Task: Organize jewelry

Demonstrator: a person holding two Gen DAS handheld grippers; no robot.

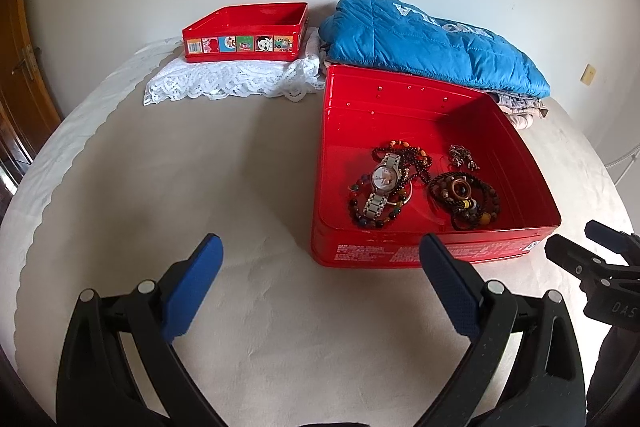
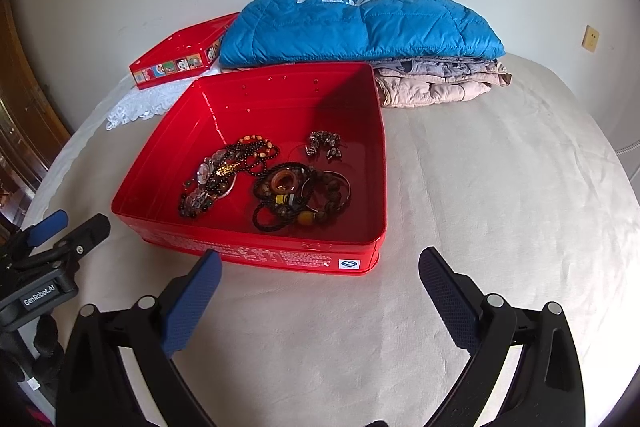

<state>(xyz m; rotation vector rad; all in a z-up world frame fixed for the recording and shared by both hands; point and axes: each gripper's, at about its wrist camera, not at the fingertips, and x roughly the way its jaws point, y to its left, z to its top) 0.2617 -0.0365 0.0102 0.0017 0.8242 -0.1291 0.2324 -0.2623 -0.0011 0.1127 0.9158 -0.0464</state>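
An open red tin box lies on the beige bed cover. Inside it are a silver wristwatch, beaded necklaces, dark bead bracelets with a wooden ring and a small metallic piece. My left gripper stands open just short of the box's near left corner, nothing between its fingers. My right gripper stands open before the box's front wall, empty. Each gripper shows at the edge of the other's view.
A second red tin with cartoon pictures rests on a white lace cloth at the back left. A folded blue quilted jacket tops a pile of pale clothes behind the box. A wooden door stands at left.
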